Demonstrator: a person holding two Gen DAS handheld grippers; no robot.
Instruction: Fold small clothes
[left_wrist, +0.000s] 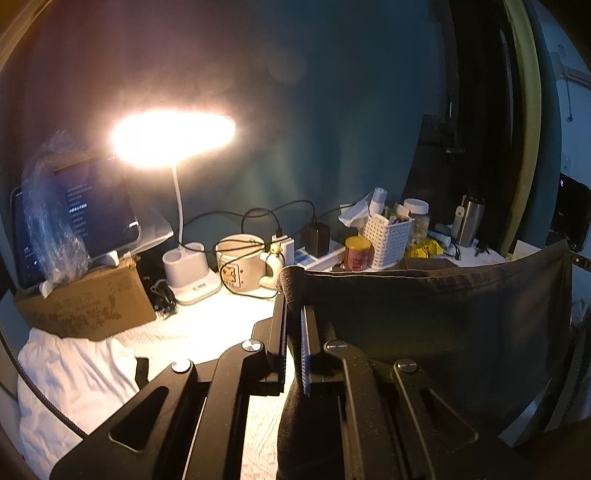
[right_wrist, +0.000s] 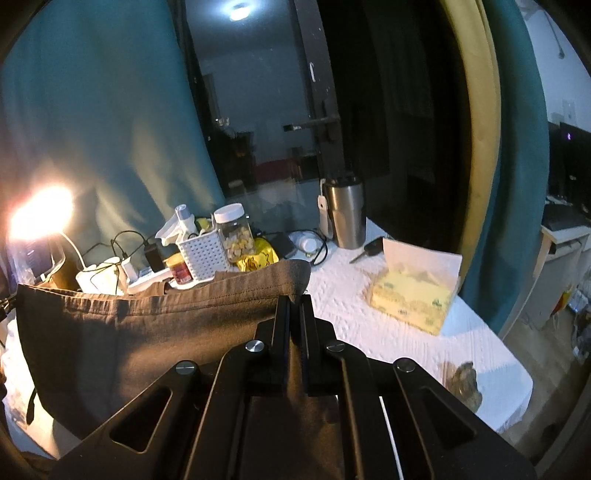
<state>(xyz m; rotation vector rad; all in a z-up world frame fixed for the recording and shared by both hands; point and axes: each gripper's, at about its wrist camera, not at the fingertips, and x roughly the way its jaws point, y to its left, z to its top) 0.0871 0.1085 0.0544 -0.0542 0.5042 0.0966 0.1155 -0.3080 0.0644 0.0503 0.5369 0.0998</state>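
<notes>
The far edge of the table (right_wrist: 369, 317) is crowded: lamp (left_wrist: 177, 206), mug (left_wrist: 240, 262), white basket (right_wrist: 203, 254), jar (right_wrist: 234, 232), steel cup (right_wrist: 345, 214). A tissue box (right_wrist: 413, 295) blocks the right. Near it, bare tabletop lies open.

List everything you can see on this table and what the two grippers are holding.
Garment: one, dark brown, stretched above the table.
White cloth: one, front left.
Lamp: one, white, lit, rear left.
Tablet: one, dark, on a cardboard box.
Mug: one, cream, beside lamp.
Basket: one, white, rear centre.
Jar: one, clear, white lid.
Tumbler: one, steel, rear.
Tissue pack: one, yellow, right.
Left gripper: black, shut on garment.
Right gripper: black, shut on garment.
</notes>
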